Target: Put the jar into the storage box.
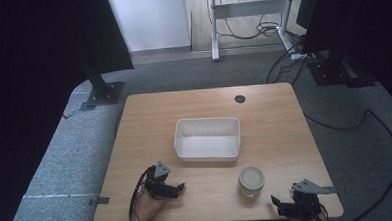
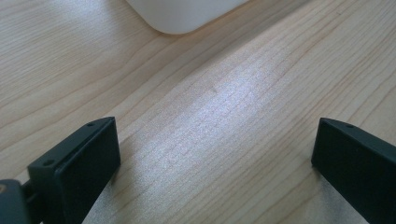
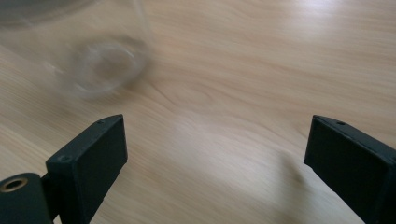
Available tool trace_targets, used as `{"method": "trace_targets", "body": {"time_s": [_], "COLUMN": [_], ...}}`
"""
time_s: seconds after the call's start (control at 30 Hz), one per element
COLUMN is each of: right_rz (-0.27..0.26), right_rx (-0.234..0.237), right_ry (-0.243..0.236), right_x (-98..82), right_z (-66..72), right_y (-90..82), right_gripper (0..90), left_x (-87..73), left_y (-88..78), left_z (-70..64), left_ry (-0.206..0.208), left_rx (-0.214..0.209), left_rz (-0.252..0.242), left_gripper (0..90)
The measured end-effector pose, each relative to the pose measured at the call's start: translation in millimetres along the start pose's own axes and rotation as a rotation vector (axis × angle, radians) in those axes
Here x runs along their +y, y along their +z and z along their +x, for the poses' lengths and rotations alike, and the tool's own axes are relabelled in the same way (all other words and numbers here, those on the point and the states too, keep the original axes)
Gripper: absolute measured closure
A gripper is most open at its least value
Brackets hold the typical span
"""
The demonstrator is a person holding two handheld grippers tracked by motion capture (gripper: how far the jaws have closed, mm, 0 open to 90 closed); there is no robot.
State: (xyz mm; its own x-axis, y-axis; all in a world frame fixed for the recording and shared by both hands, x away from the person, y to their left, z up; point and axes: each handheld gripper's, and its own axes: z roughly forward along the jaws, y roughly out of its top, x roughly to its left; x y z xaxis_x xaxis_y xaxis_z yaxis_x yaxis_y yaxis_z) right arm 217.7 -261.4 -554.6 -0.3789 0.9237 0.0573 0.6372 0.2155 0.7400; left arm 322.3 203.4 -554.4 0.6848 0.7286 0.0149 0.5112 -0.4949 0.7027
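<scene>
Jaws on both grippers stand wide apart with bare wood between them, holding and touching nothing that we can see. From the high view we place the left gripper (image 1: 163,184) near the front left of the counter (image 1: 269,112), with a hand (image 1: 147,206) under it, and the right gripper (image 1: 294,202) at the front right corner, near the edge.

That high view gives us the whole layout: a white tub (image 1: 207,139) sits near the middle of the counter, open side up, and a glass jar (image 1: 250,180) with a pale lid stands upright in front of its right end, apart from it, between the two grippers and nearer the right one. A small dark round hole (image 1: 240,99) marks the far edge of the wood.

In the left gripper view we see a rounded corner of the white tub (image 2: 182,16) just ahead, well beyond the jaw tips. The right gripper view looks low across the wood and catches the clear base of the glass jar (image 3: 100,65) up and to the left, blurred, outside the span of the jaws.

Light wood grain with a soft sheen runs across the counter. Around it we see grey carpet (image 1: 70,146), dark stands, trailing cables (image 1: 380,127) and a white desk frame (image 1: 249,10) at the back.
</scene>
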Motion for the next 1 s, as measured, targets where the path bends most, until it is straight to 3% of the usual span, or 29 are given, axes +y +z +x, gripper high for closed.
{"method": "trace_targets", "body": {"time_s": [0.37,0.8,1.0], "right_rz": [-0.015,0.016,0.023], "right_rx": [-0.002,-0.023,-0.03], "right_ry": [0.023,-0.053,-0.06], "right_x": [-1.7,-0.9,-0.9], "right_z": [-2.7,5.5,6.5], "right_y": [-1.4,1.7,2.3], "right_gripper": [6.3,6.3,5.8], "left_x": [0.2,0.4,1.1], "left_y": [0.2,0.5,1.1], "left_z": [0.3,0.3,0.6], "left_ry": [-0.002,-0.007,-0.011], "left_rx": [0.004,0.008,0.01], "left_rz": [-0.001,-0.001,-0.001], "left_gripper": [0.9,0.9,0.8]}}
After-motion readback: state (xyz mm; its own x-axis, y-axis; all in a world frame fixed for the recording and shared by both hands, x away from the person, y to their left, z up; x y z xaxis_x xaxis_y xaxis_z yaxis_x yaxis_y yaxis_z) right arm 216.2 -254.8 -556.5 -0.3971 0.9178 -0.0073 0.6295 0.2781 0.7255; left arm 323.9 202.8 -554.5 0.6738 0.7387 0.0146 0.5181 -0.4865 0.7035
